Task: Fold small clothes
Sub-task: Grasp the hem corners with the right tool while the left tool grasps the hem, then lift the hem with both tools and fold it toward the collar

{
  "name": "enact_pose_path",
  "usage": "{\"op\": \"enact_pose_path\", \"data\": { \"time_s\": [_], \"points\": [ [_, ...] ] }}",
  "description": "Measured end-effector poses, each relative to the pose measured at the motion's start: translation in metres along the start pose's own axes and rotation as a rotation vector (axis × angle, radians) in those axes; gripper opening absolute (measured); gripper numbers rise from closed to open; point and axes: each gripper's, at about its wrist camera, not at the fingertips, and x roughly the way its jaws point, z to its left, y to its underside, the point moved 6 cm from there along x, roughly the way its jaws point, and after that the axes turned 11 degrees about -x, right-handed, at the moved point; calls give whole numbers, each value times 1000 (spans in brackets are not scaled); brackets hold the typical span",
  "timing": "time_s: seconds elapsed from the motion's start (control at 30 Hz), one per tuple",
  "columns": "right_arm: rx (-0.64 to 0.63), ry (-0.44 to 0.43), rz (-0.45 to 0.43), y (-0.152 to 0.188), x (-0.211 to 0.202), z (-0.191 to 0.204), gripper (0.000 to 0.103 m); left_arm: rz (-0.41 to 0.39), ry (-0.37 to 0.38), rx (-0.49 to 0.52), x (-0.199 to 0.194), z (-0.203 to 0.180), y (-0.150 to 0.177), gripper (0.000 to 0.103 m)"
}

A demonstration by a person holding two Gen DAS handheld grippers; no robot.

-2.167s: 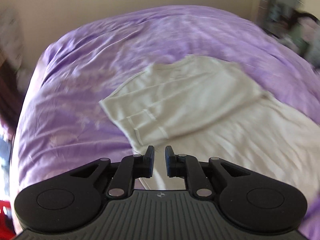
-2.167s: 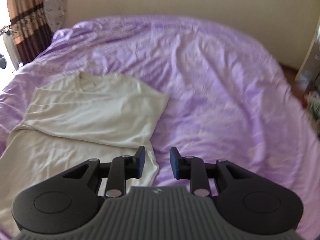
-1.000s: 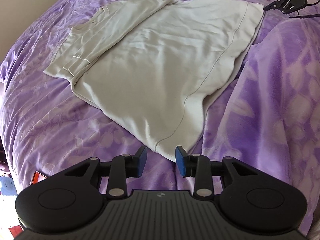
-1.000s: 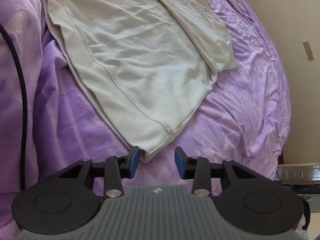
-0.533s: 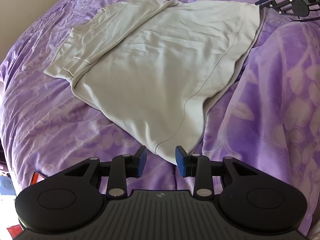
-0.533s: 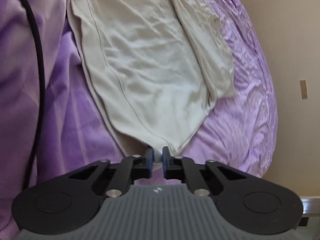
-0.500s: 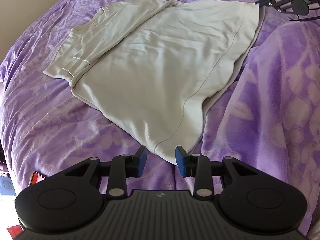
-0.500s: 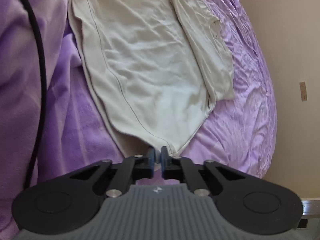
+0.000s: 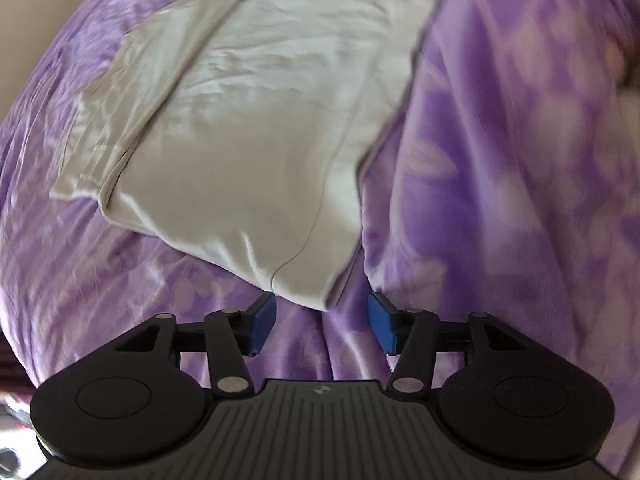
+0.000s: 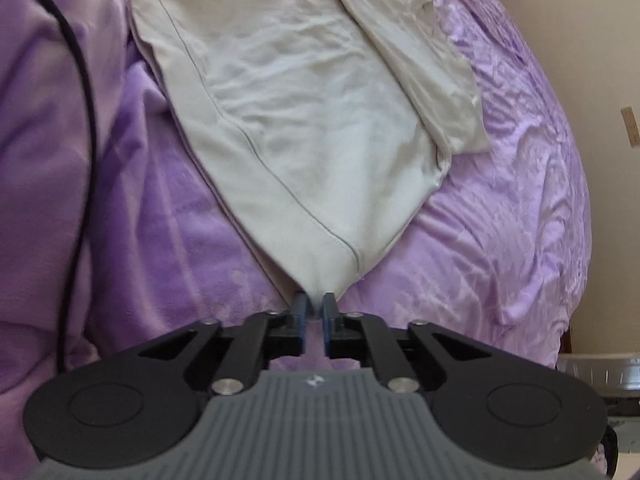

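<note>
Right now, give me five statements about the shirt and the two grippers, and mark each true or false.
1. The right gripper is shut on a hem corner of the shirt. True.
2. The left gripper is shut on the other hem corner. False: its jaws stand open, with the corner of the shirt just ahead of them.
3. The shirt lies on a purple bedspread. True.
4. The shirt is dark blue. False: it is a pale cream colour.
5. The shirt's far end is already folded over onto itself. True: a folded layer shows along the far side in both views.
</note>
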Motion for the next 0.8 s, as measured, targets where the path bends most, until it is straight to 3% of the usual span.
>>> {"op": "enact_pose_path", "data": {
  "time_s": [0.03, 0.07, 0.2, 0.33, 0.53, 0.67, 0.8],
  "points": [
    [-6, 3, -10, -1, -3, 0, 23, 7, -14, 25, 4, -2, -1, 62],
    [-15, 4, -26, -3, -6, 0, 28, 7, -27, 47, 7, -3, -3, 62],
    [-65, -16, -67, -11, -9, 8, 32, -1, -70, 124, 18, -11, -9, 63],
    [-145, -29, -78, -14, -1, 22, 48, 1, -85, 147, 26, -18, -8, 63],
    [-241, 15, -67, -12, 9, 28, 48, -39, -90, 92, 29, -16, -9, 47],
    [-342, 124, -40, -10, 18, 30, 48, -69, -167, 45, 28, -10, -9, 21],
    [-393, 158, -28, -6, 22, 31, 26, -95, -150, -47, 25, -6, -7, 4]
  ]
}}
